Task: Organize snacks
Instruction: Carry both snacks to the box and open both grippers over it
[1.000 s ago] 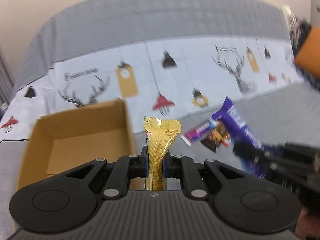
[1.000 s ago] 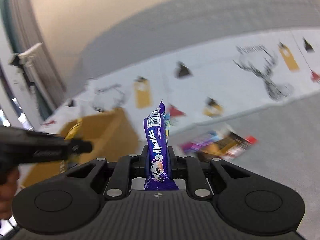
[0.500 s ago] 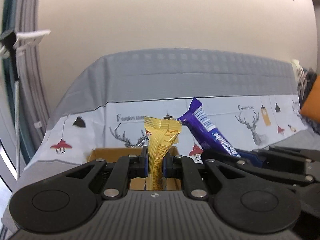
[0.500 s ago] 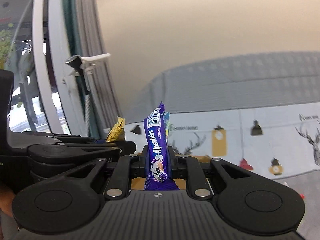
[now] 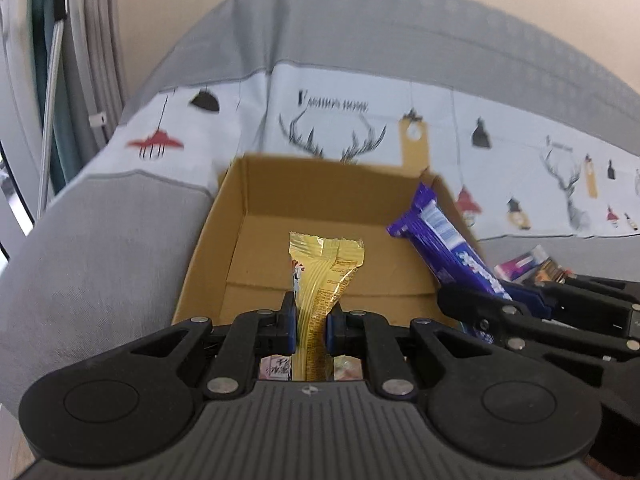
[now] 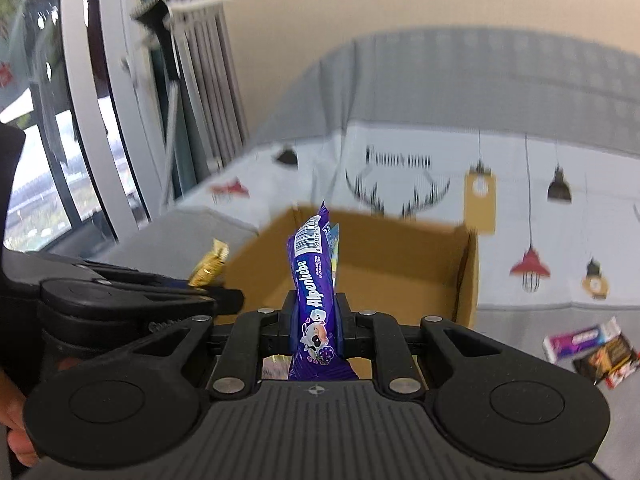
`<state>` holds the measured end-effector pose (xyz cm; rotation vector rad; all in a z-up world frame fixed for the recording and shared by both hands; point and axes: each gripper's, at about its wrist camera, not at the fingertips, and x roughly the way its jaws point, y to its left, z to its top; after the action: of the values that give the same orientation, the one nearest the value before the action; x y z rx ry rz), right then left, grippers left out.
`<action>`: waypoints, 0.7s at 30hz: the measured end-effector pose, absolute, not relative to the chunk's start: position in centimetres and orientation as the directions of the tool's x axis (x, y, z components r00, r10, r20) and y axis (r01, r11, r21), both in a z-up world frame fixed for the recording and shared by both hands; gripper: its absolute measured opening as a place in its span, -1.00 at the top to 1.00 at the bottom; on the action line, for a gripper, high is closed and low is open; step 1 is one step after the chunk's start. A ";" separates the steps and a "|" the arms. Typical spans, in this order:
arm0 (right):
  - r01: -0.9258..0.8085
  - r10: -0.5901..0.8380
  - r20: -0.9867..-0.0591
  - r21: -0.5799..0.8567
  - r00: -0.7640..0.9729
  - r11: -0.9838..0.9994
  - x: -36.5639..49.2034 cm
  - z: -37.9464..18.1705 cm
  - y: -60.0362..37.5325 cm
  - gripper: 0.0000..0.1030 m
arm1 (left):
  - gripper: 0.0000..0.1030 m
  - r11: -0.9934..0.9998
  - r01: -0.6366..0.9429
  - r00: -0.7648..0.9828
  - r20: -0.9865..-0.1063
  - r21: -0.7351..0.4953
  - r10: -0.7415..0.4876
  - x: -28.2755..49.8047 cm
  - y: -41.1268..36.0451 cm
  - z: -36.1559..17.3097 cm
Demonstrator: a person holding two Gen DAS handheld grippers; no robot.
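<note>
My left gripper (image 5: 311,320) is shut on a gold snack packet (image 5: 325,264) and holds it over the near edge of an open cardboard box (image 5: 312,178). My right gripper (image 6: 315,316) is shut on a purple Alpenliebe candy packet (image 6: 314,276), also over the box (image 6: 400,256). In the left wrist view the purple packet (image 5: 444,248) sits at the box's right side. In the right wrist view the gold packet (image 6: 208,266) shows at the left, in the left gripper. The box floor that shows is bare.
The box stands on a grey surface with a white deer-print cloth (image 5: 340,120) behind it. Loose snack bars (image 6: 588,348) lie on the grey surface to the box's right. A window and curtains (image 6: 120,100) stand at the left.
Both grippers have tilted down from facing the wall and now point into the box, each still holding its packet.
</note>
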<state>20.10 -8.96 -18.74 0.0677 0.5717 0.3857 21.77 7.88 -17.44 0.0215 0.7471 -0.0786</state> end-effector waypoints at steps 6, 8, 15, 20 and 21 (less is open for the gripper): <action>-0.324 0.353 -0.607 0.163 0.712 0.932 21.9 -22.4 -8.0 0.65 | 0.72 0.997 0.073 0.696 -0.715 -0.011 -0.059 23.3 8.2 -20.0; -0.326 0.357 -0.621 0.168 0.698 0.930 22.1 -23.2 -7.9 0.65 | 0.72 0.997 0.081 0.689 -0.722 -0.006 -0.060 23.7 8.2 -20.5; -0.340 0.375 -0.638 0.183 0.673 0.922 22.5 -23.8 -7.8 0.55 | 0.66 0.995 0.096 0.676 -0.735 0.019 -0.051 23.7 7.4 -20.6; -0.346 0.386 -0.583 0.184 0.715 0.920 21.0 -22.4 -9.3 -0.13 | -0.26 0.994 0.073 0.707 -0.707 0.083 0.007 22.1 5.7 -18.6; -0.343 0.395 -0.574 0.201 0.717 0.917 20.9 -22.2 -10.0 -0.16 | -0.28 0.993 0.085 0.712 -0.702 0.087 0.001 21.8 5.3 -18.2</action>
<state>20.87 -9.98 -22.21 0.0823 0.6536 0.4088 21.75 5.28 -18.24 0.1158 0.7771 -0.0466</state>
